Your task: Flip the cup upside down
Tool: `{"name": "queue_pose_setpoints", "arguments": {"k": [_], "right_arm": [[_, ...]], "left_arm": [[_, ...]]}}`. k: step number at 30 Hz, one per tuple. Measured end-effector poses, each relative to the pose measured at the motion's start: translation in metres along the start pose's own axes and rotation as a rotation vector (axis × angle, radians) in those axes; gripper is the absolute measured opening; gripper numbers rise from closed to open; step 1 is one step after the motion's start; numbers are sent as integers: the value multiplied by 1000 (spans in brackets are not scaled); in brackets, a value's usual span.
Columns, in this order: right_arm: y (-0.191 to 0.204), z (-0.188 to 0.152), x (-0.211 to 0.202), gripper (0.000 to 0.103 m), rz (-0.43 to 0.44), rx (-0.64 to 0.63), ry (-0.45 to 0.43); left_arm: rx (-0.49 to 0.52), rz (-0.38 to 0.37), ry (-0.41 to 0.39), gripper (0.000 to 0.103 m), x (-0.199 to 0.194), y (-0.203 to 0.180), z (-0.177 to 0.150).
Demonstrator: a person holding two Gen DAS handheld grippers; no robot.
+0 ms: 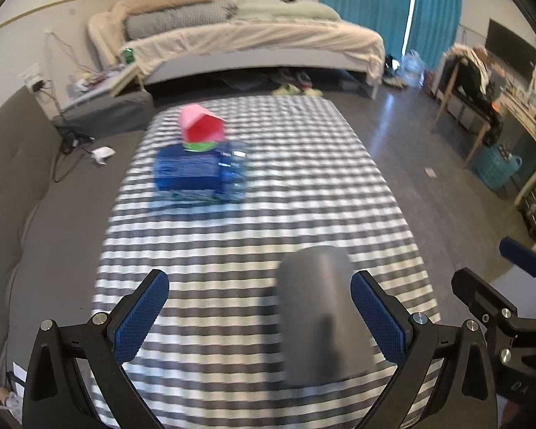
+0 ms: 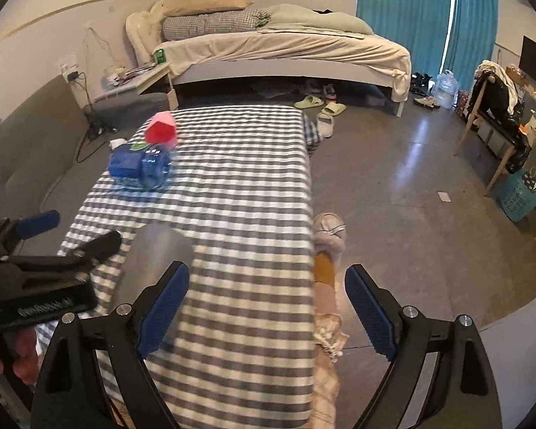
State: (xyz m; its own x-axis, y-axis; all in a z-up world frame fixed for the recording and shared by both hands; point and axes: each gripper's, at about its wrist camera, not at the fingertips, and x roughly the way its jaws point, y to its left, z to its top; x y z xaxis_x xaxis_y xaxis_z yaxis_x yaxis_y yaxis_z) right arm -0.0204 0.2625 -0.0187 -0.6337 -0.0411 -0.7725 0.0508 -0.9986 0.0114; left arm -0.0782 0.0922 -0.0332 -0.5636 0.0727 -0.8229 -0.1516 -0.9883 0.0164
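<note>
A grey cup (image 1: 321, 314) stands upside down on the checked tablecloth (image 1: 232, 236), closed base up. My left gripper (image 1: 261, 307) is open; the cup sits between its blue pads, close to the right pad (image 1: 378, 321), apart from the left one. In the right wrist view the cup (image 2: 153, 264) is at the left, just beyond my right gripper's left pad (image 2: 164, 311). My right gripper (image 2: 266, 307) is open and empty, over the table's right edge. The left gripper (image 2: 53, 254) shows there too, left of the cup.
A blue box with a clear plastic bottle (image 1: 196, 171) and a red-pink carton (image 1: 202, 125) lie at the table's far left. A grey sofa (image 1: 10, 186) runs along the left. Bed (image 1: 250, 43), slippers (image 2: 319, 105), chair (image 2: 496, 118) and bare floor (image 2: 411, 186) lie beyond.
</note>
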Motion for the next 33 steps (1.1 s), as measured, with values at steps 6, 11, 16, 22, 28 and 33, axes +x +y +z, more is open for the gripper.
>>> {"name": "queue_pose_setpoints", "arguments": {"k": [6,11,16,22,28,33], "right_arm": [[-18,0,13,89,-15,25,19],[-22,-2,24,89,-11,48,43],[-21,0,30,89,-11,56,49],[-13,6,28,89,-11,48,35],[-8,4,29,89,-9,52,35],[-4,-2,31,89,1,50,45]], "left_arm": [[10,-21,128,99,38,-17,6],[-9,-105,201,90,54,-20,2],[2,-204,230,74,54,-22,0],[-5,-200,174,74,38,-11,10],[51,-119,11,73,14,-4,20],[76,-82,-5,72,23,-5,12]]}}
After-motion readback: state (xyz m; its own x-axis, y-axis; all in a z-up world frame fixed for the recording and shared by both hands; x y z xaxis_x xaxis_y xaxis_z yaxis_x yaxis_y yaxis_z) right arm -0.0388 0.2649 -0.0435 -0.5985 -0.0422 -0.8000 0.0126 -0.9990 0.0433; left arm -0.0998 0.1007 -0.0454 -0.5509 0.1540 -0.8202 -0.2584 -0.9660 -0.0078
